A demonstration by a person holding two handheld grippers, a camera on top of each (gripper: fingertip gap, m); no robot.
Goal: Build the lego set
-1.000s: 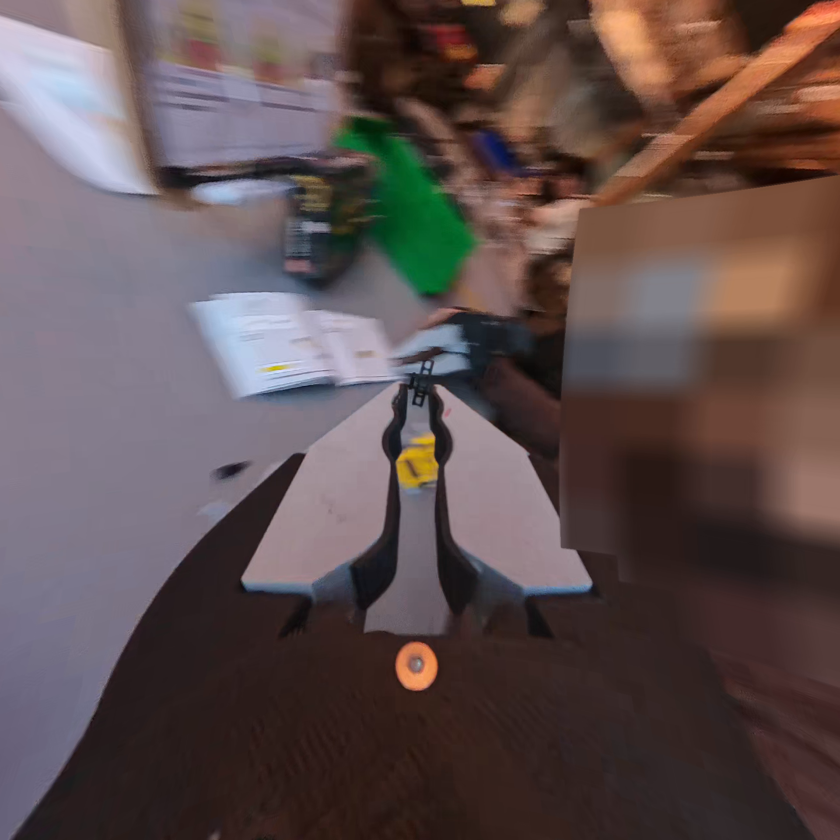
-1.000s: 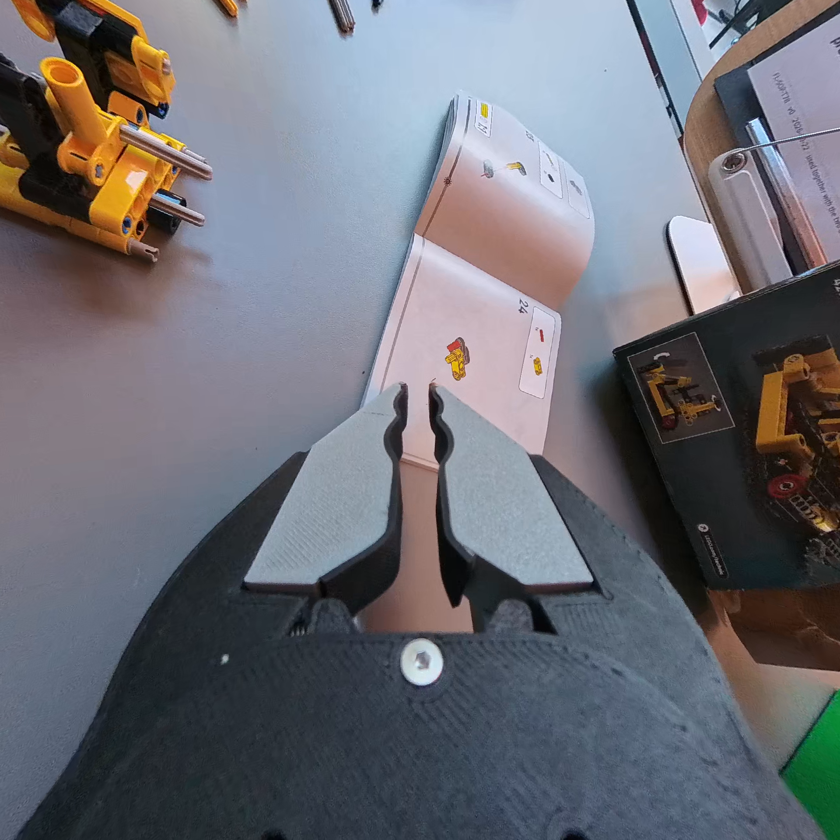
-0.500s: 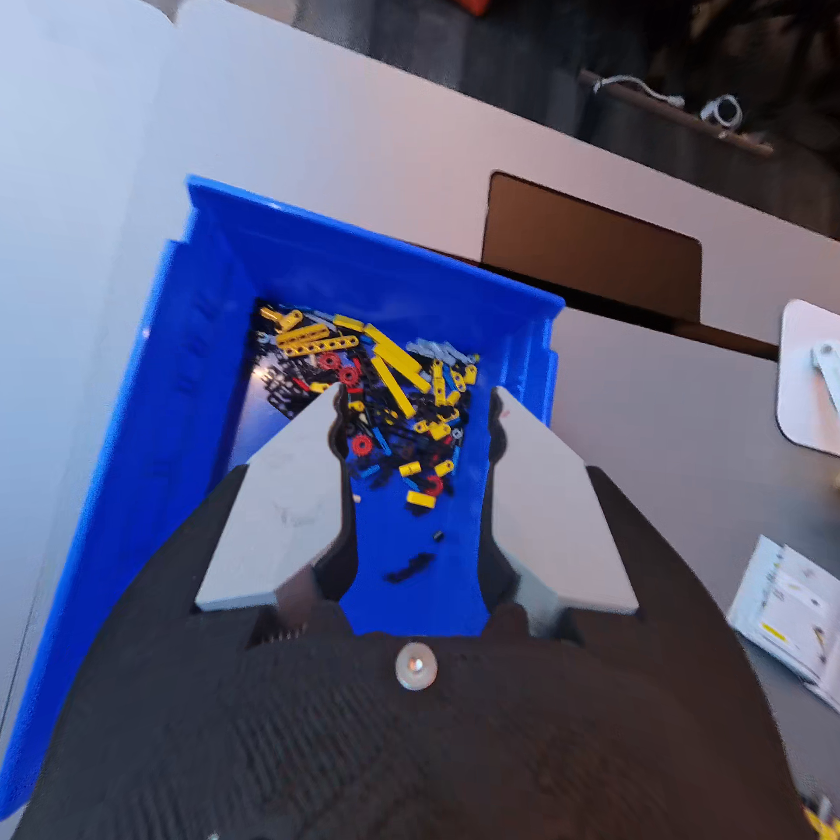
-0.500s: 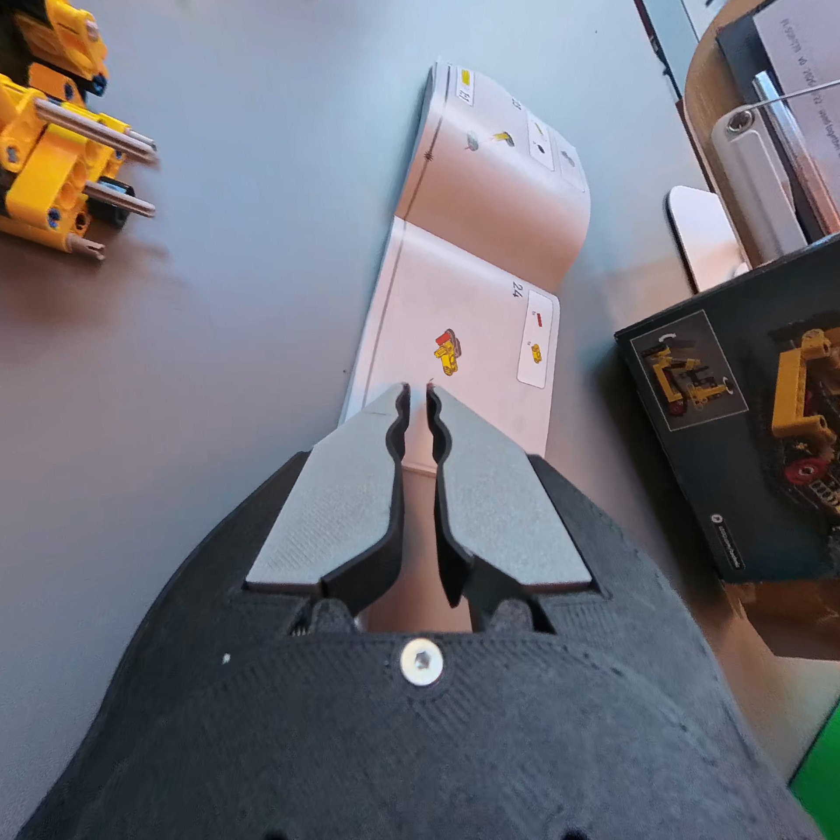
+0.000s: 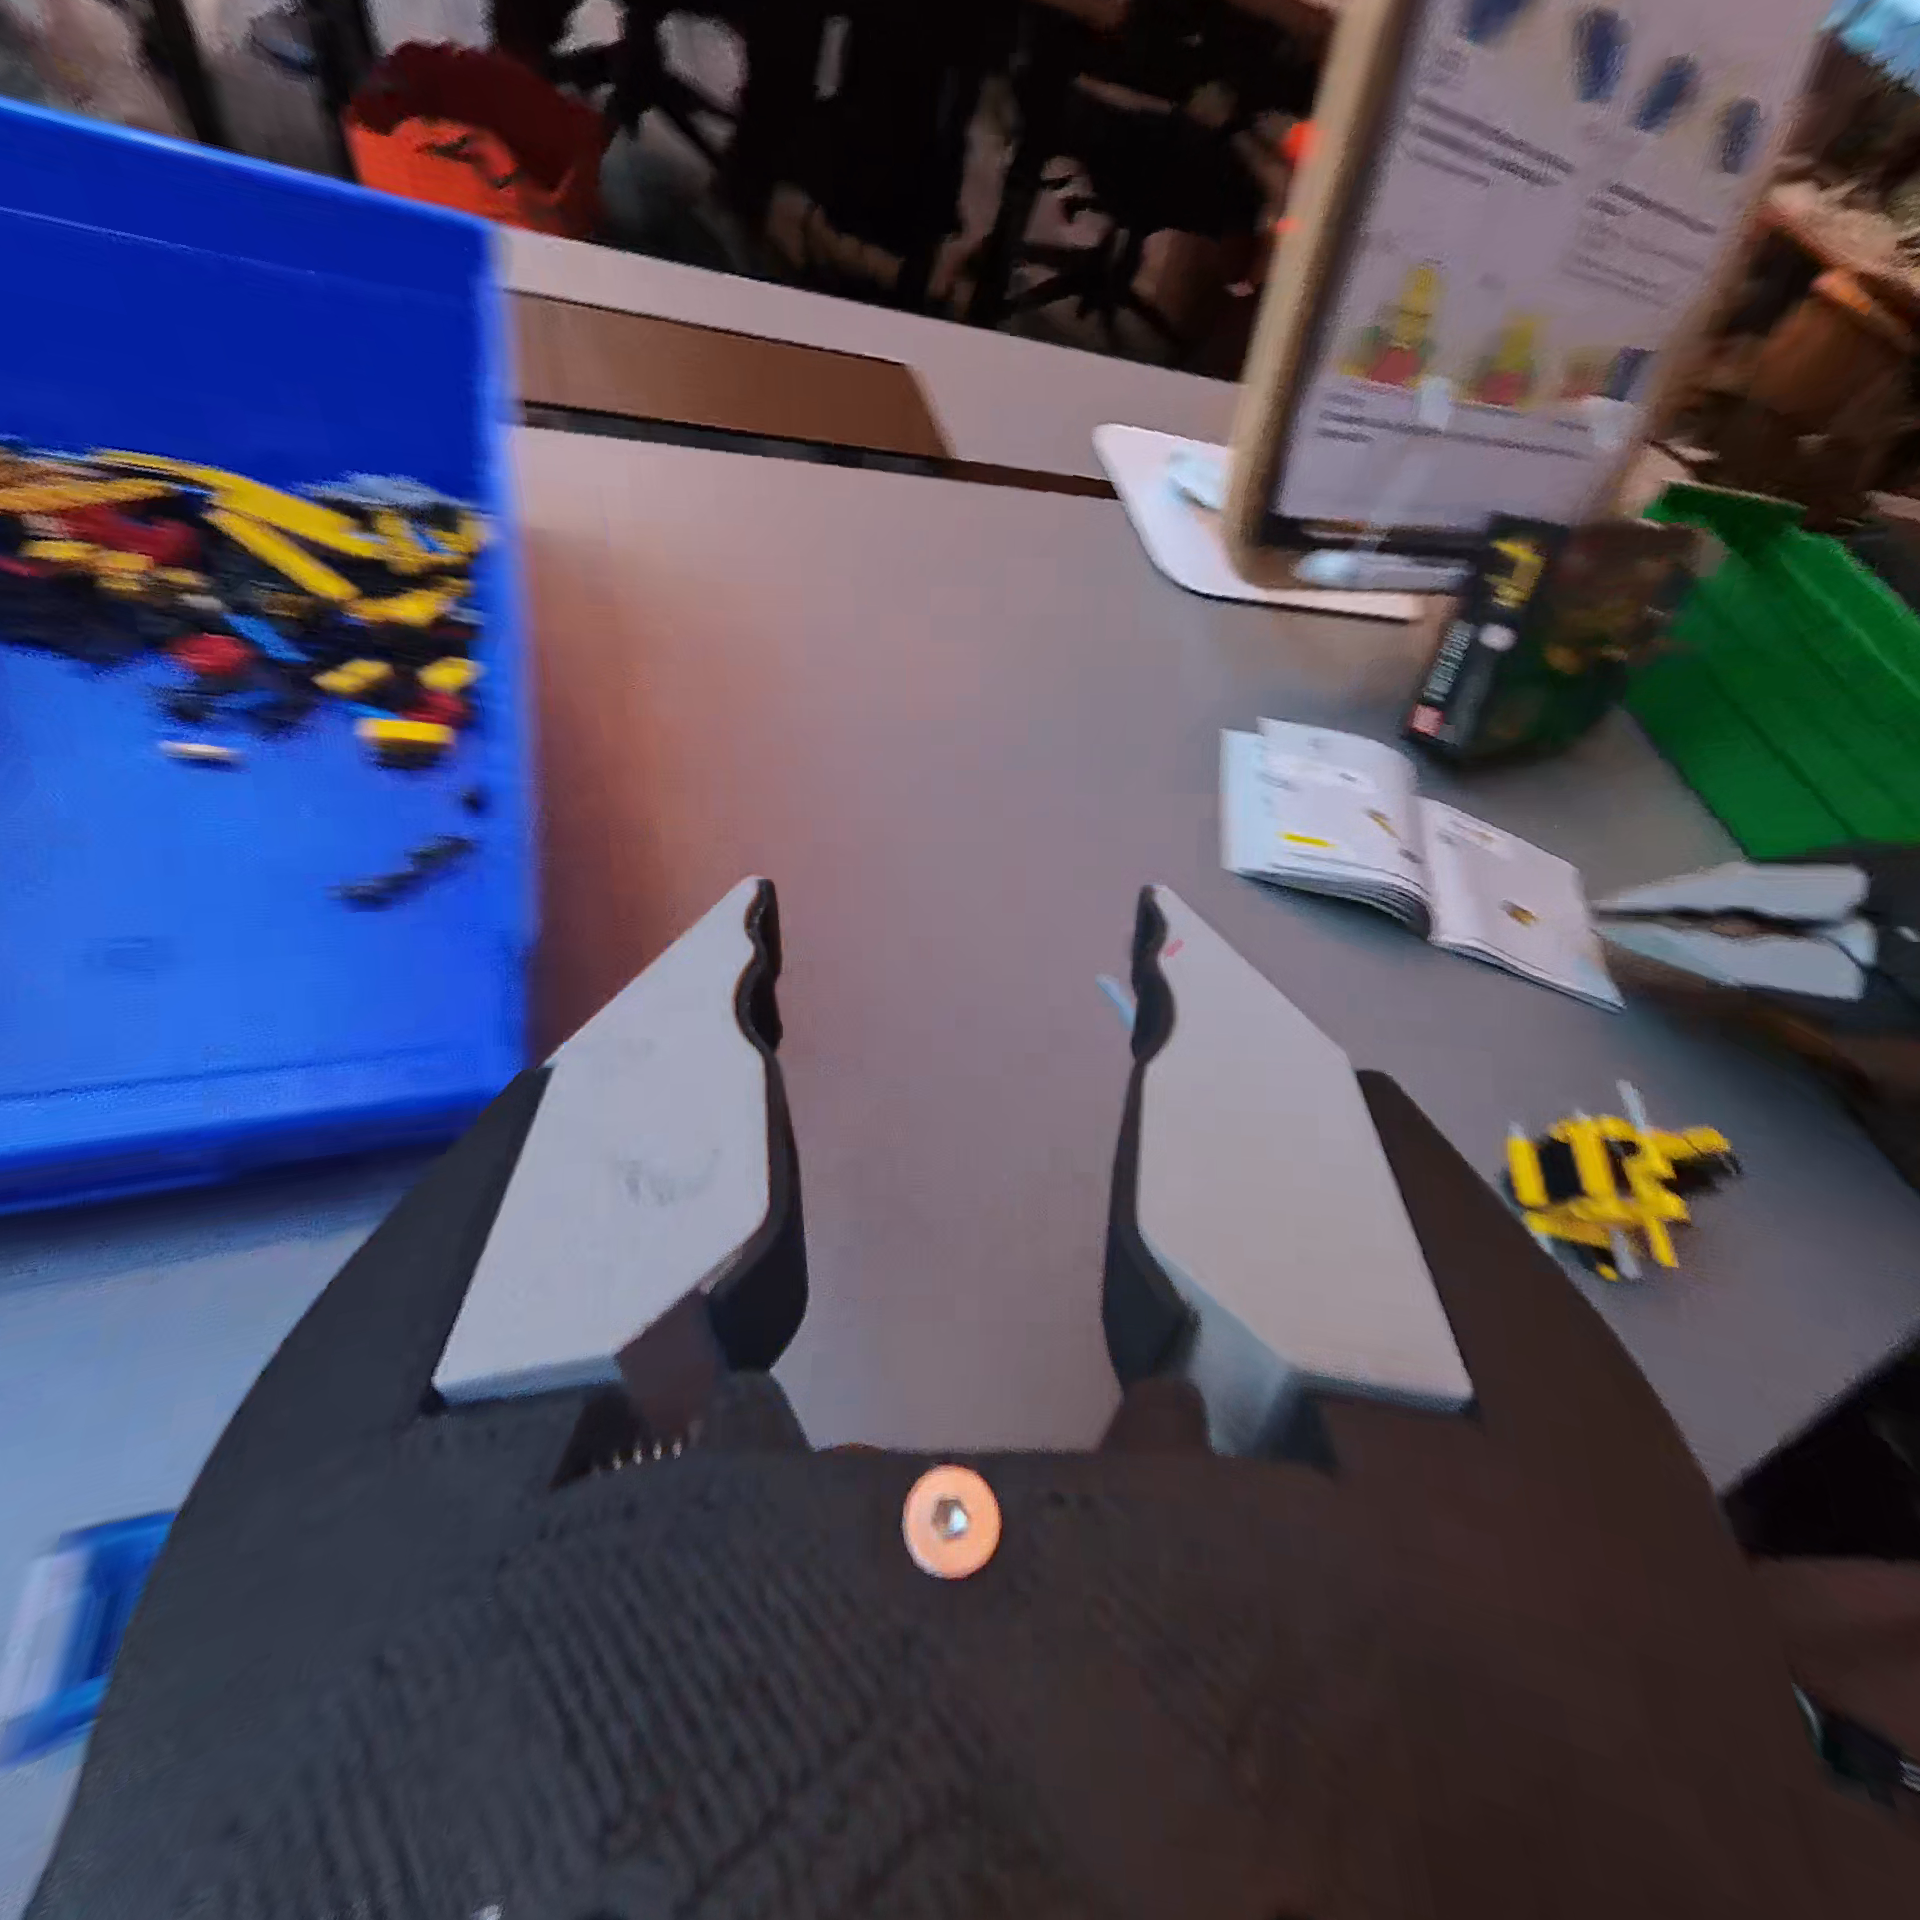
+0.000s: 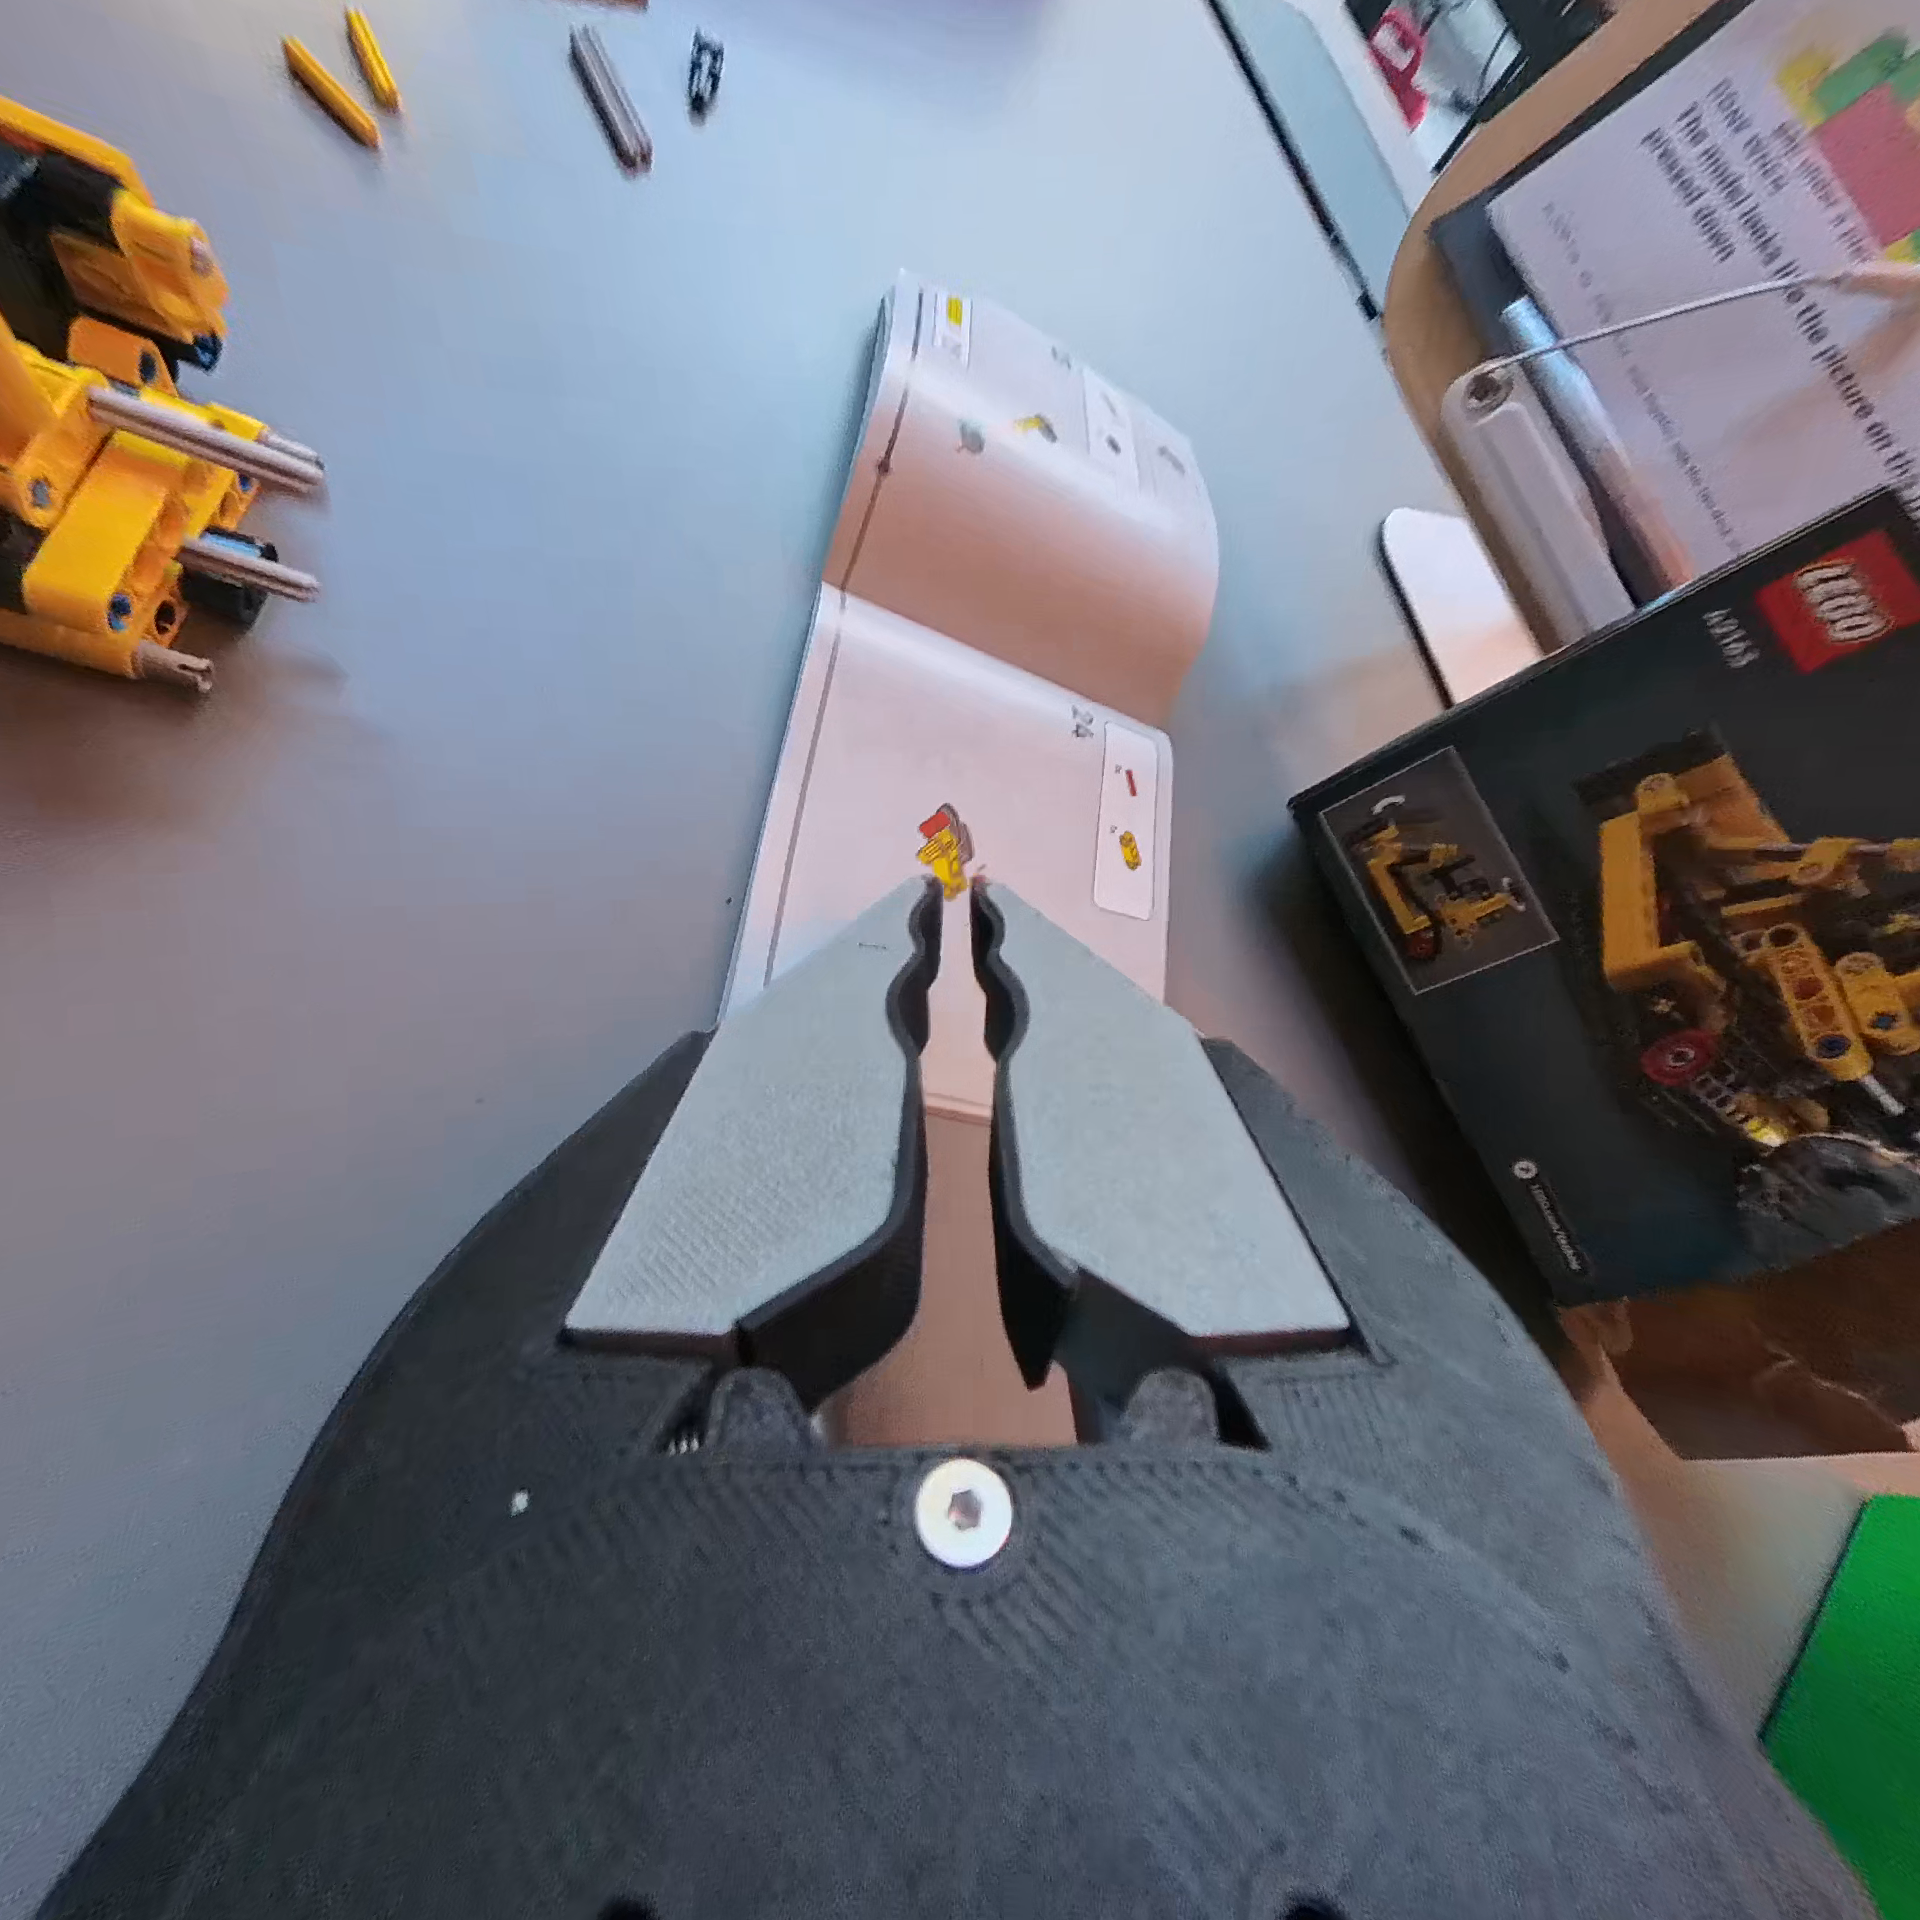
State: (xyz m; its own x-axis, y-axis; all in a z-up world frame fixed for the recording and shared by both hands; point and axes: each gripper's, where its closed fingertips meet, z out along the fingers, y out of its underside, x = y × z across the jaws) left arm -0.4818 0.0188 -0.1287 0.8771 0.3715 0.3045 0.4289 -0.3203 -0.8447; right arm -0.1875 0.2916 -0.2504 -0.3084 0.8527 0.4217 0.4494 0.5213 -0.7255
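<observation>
Parts bin (image 5: 249, 935) left on the table (image 5: 935, 675), booklet (image 5: 1392, 842) right, partial model (image 5: 1605, 1174) before it, box (image 5: 1507, 644) behind.

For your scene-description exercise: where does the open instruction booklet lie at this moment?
In the right wrist view the instruction booklet lies open on the grey table, straight ahead of the right gripper, between the yellow model and the set's box.

Bare table (image 5: 935, 675) between blue bin (image 5: 249, 935) and open booklet (image 5: 1392, 842); set box (image 6: 1621, 914) close beside booklet
</observation>
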